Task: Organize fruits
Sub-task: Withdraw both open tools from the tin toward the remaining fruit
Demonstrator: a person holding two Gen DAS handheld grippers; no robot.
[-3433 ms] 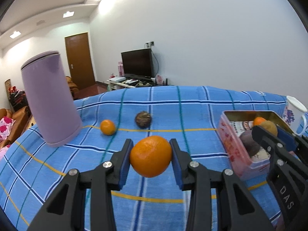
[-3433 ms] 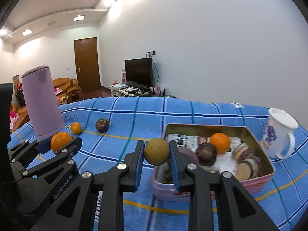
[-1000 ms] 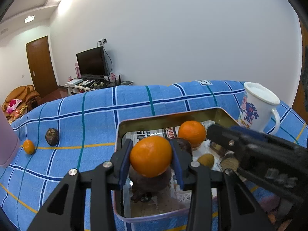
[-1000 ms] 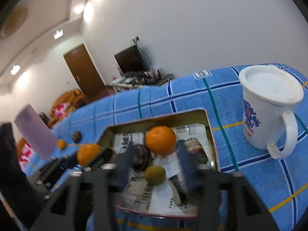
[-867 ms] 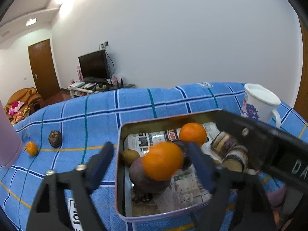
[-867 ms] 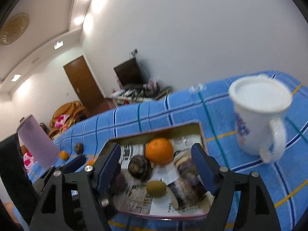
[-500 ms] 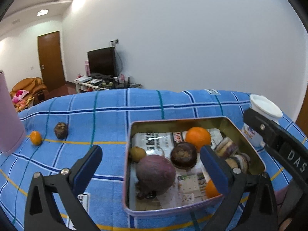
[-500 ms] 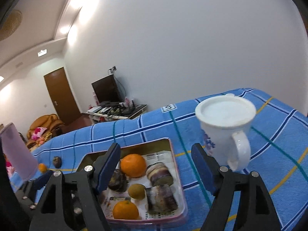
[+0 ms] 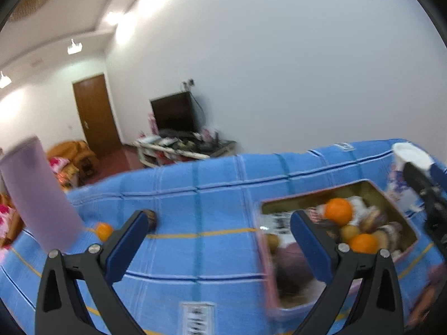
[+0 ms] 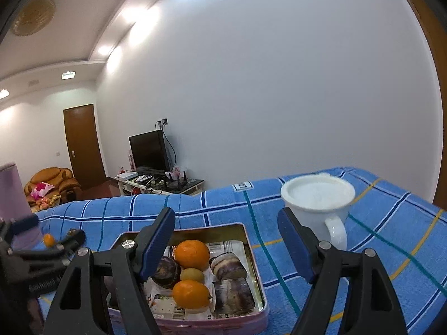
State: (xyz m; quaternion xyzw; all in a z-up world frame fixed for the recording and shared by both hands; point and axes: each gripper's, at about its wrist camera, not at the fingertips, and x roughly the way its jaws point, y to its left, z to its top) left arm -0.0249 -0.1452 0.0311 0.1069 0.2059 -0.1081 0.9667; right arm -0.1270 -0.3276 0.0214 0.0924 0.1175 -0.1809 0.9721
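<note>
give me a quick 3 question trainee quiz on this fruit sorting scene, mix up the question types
1. True or false: the left gripper is shut on an orange.
2. Multiple choice: where does the white mug stand? A) inside the tin B) on the blue cloth beside the tin C) on top of the purple cylinder
3. Fill in: the number of oranges lying in the tin in the right wrist view is ___.

Key
1. False; both grippers, the right gripper too, are open and empty.
2. B
3. Two: the far orange and the near orange. A small orange lies on the cloth by the purple cylinder.
</note>
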